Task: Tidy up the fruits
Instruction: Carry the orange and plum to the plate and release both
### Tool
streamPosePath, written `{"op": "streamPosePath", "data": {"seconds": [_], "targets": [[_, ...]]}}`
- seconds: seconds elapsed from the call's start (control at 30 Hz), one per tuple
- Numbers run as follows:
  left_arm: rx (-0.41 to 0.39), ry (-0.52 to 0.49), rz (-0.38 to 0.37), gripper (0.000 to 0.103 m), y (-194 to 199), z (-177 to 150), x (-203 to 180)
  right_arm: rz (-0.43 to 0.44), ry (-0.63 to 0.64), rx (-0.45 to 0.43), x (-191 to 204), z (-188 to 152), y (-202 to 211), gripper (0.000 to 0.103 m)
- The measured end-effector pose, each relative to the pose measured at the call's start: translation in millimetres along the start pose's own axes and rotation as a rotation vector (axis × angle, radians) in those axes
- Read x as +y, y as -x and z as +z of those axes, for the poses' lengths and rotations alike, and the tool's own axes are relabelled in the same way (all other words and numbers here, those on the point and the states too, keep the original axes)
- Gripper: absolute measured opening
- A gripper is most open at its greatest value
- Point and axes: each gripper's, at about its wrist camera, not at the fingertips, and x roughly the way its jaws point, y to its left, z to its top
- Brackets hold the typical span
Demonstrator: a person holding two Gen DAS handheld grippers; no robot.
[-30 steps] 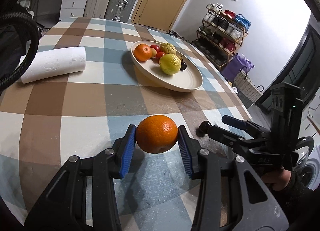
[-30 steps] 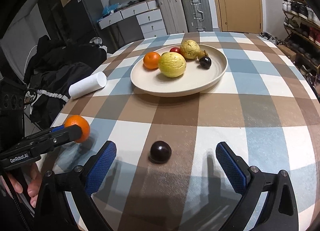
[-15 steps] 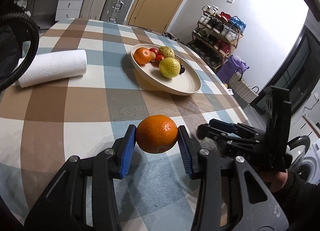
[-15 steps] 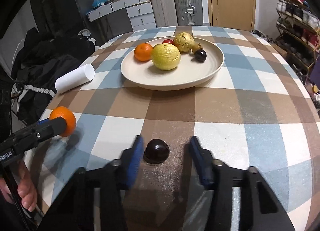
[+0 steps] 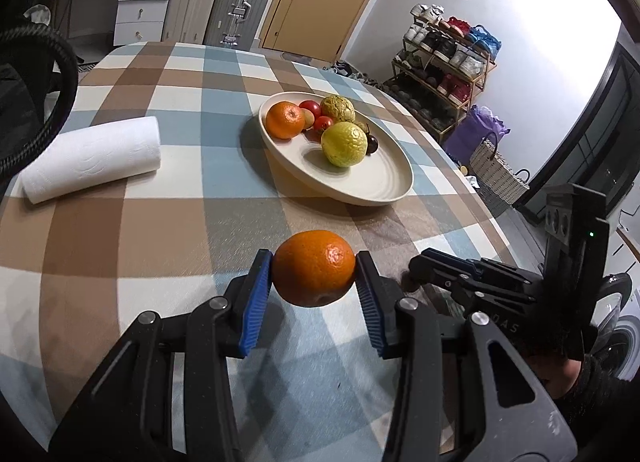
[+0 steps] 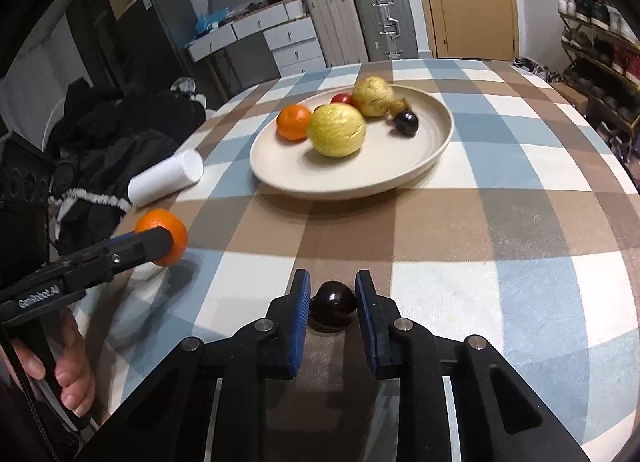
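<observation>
Two grippers are held low over the checked tablecloth [image 5: 168,222], each carried in a person's hand. The left gripper [image 5: 314,268] is aimed level toward the plate [image 5: 384,186], and its blue pads [image 5: 256,294] are clamped on an orange [image 5: 314,266], which is lifted clear of the cloth with a shadow beneath it. The orange is round, bright and glossy, with a pale dimpled spot on its right shoulder. Left of and beyond these jaws a white paper roll [image 5: 92,158] is laid on its side. Straight ahead of the jaws, well apart, the cream plate is seen with another orange [image 5: 285,120], small red fruits [image 5: 316,114], a knobbly yellow-green fruit [image 5: 338,108], a yellow citrus [image 5: 344,144] and a dark plum [image 5: 372,144] on it.

From the right wrist view, the left hand [image 6: 68,366] is wrapped round the left gripper's handle at the lower left. The right gripper [image 6: 332,296] is angled down at the table, and its jaws are closed against the sides of a dark plum-like fruit [image 6: 333,304]. This fruit is small, round, nearly black and shiny, and whether it rests on the brown square or is raised off it cannot be told. The plate lies ahead of these jaws, well apart.
</observation>
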Motion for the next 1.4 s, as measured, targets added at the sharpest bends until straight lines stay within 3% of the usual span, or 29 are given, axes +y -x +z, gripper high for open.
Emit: {"op": "streamPosePath", "data": {"seconds": [0.33, 0.77, 1.07, 1.4], "targets": [[0.004, -0.021, 0.043, 0.039, -36.5, 49.9, -12.7, 0.065, -0.075, -0.07, -34.0, 42.8, 3.9, 0.023], [-0.003, -0.047, 0.055, 0.039, -97.5, 119.9, -10.7, 0.137, -0.072, -0.097, -53.3, 127.5, -33.8, 0.023], [0.021, -0.058, 0.027, 0.039, -124.1, 132.6, -12.3, 0.154, -0.084, -0.041, -58.3, 155.0, -69.5, 0.023], [0.022, -0.042, 0.028, 0.039, -125.9, 130.5, -5.3, 0.124, -0.08, -0.014, -54.4, 159.8, -88.7, 0.024]]}}
